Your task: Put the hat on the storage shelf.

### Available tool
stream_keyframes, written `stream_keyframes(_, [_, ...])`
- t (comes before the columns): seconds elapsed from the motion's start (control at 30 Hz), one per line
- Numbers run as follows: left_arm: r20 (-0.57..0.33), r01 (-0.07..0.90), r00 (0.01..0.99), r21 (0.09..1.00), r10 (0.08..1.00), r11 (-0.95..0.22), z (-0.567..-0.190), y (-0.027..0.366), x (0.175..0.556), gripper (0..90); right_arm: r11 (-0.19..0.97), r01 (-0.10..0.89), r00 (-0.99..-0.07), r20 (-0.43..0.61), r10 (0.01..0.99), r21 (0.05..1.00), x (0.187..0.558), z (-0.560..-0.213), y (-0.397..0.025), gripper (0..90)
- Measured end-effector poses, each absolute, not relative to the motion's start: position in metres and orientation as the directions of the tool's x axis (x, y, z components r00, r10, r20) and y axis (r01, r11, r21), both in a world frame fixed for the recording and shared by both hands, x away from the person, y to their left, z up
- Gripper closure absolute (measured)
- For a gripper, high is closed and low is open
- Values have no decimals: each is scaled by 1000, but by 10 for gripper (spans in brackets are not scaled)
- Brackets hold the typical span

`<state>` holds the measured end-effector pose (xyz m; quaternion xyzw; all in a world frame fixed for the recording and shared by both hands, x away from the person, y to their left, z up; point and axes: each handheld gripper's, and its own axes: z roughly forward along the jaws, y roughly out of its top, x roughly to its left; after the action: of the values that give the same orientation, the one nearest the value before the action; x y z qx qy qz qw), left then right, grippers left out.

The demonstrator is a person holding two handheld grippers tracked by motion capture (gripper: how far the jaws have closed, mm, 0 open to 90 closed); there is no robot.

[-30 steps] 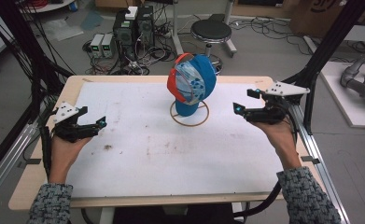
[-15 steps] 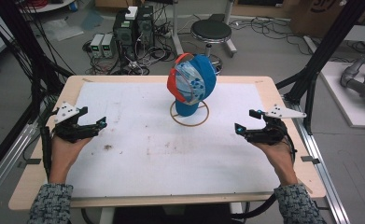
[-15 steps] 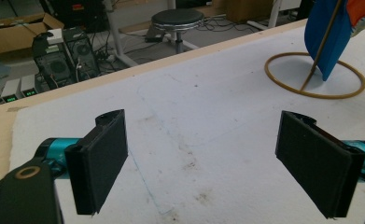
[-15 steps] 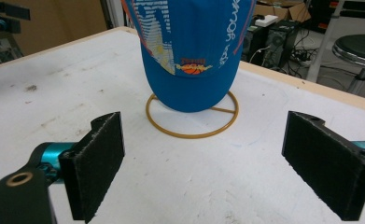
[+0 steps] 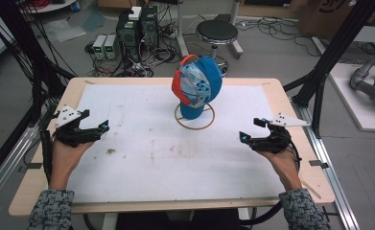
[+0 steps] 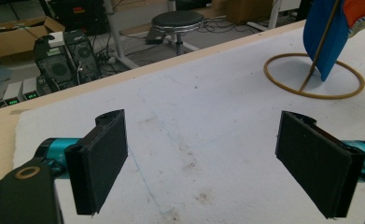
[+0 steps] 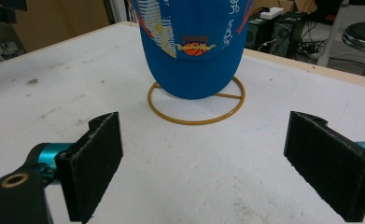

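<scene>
High view, nearest edge first: two sleeved forearms entering from the bottom, each hand wrapped round a gripper. Left gripper (image 5: 101, 128) held low over the left side of the worktop (image 5: 142, 167), jaws spread wide with nothing between them. Right gripper (image 5: 248, 137) poised over the right side, jaws likewise parted and empty. White mat (image 5: 127, 110) covering most of the wooden top, smudged in the middle with dark marks.

Farther in, past both grippers and a little right of centre: blue cap (image 5: 200, 86) perched on a wire stand (image 5: 194, 125), round ring base flat on the mat, orange brim (image 5: 177, 84) turned toward the left side. Cap raised clear of the mat on the thin upright wire, crown tall rather than wide, long axis close to vertical though somewhat tilted.

Right gripper view: cap (image 7: 194, 46) seen dead ahead between the spread jaws, ring base (image 7: 196, 105) near but apart from them. Left gripper view: cap (image 6: 332, 32) pushed off to the upper right, ring (image 6: 313, 74) well apart from the jaws.

Judged from this: right hand nearer and already aimed at the cap; a forward reach likely enough, whereas the left would need a swing across the mat. Risk of tipping the light stand on contact.

Beyond the worktop: black stool (image 5: 216, 32), computer boxes and cables on the floor.
</scene>
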<state>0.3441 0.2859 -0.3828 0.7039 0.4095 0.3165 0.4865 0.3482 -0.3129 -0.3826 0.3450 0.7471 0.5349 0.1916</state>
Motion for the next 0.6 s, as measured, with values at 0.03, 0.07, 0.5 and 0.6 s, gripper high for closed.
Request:
stream_keyframes(0.03, [48,270,463,943,885,-193,-383,286,344,171,191,310,-688,80,721,931,348,-383,-313,115])
stream_keyframes(0.07, [48,269,463,944,885,-192,-383,286,344,171,192,312,-689,83,720,930,348,-383,-312,115])
stream_keyframes(0.5, [48,270,458,944,888,-190,-383,288,342,171,201,311,-694,78,716,929,350,-383,-308,115])
stream_keyframes(0.6, [51,268,460,944,887,-193,-383,288,341,171,197,311,-691,78,719,930,350,-383,-308,115])
